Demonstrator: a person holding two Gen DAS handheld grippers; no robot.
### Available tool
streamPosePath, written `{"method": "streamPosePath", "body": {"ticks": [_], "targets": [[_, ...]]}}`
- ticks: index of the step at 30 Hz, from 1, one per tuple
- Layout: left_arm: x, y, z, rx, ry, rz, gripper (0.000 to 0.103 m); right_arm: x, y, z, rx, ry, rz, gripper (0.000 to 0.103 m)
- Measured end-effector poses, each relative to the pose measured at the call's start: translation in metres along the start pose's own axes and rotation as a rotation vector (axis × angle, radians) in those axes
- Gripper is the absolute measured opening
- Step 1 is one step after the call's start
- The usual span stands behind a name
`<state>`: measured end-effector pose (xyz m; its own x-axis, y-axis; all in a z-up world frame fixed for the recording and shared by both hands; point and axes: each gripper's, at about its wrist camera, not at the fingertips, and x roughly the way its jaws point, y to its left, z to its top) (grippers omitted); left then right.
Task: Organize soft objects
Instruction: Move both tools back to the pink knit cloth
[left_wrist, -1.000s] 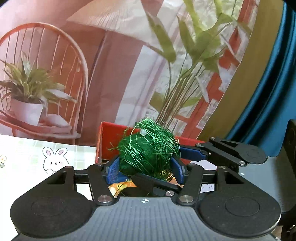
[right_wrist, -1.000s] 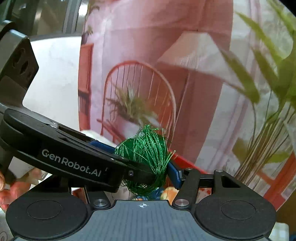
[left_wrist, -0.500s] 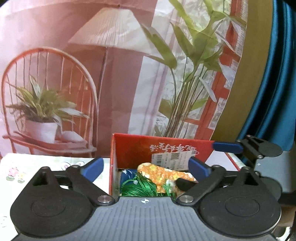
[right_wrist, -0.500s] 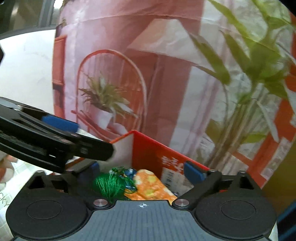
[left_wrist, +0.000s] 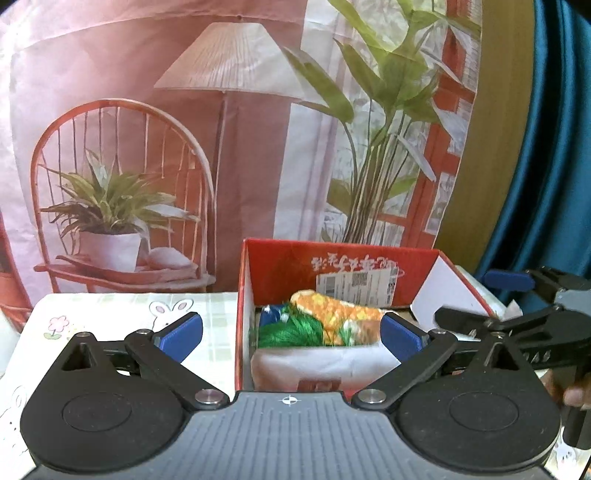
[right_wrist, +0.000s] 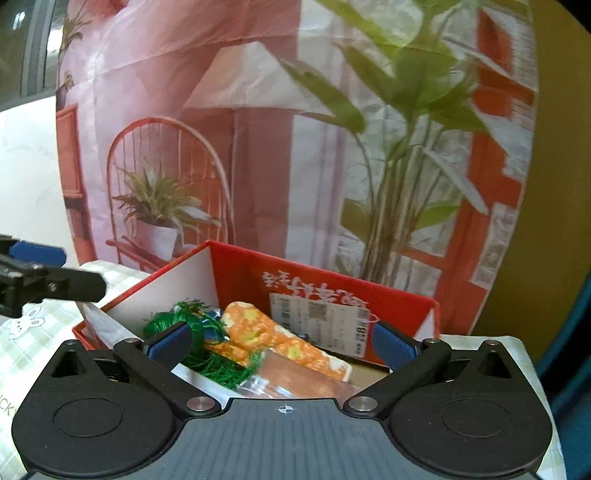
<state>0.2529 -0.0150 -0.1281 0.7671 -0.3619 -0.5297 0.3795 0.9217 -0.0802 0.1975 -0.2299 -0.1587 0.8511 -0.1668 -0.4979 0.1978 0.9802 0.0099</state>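
The left tongs (left_wrist: 291, 334) are spread wide apart, having just been opening, and nothing is held between them. The right tongs (right_wrist: 282, 347) likewise have just opened wide and are empty. Beyond both, a red box (left_wrist: 332, 266) is seen on the surface (left_wrist: 110, 306), which is covered by a rabbit-print cloth. Inside the box, the green thread bundle (left_wrist: 286, 330) is lying against its left side, just beside an orange patterned soft object (left_wrist: 340, 314). Behind the box, a printed backdrop (left_wrist: 184, 147) is hung.
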Motion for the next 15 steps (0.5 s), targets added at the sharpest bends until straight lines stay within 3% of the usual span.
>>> {"method": "streamPosePath", "body": {"ticks": [15], "targets": [[-0.038, 0.001, -0.047, -0.001, 0.006, 0.014, 0.103, -0.060, -0.019, -0.046, 0.133, -0.105, -0.034, 0.103]]}}
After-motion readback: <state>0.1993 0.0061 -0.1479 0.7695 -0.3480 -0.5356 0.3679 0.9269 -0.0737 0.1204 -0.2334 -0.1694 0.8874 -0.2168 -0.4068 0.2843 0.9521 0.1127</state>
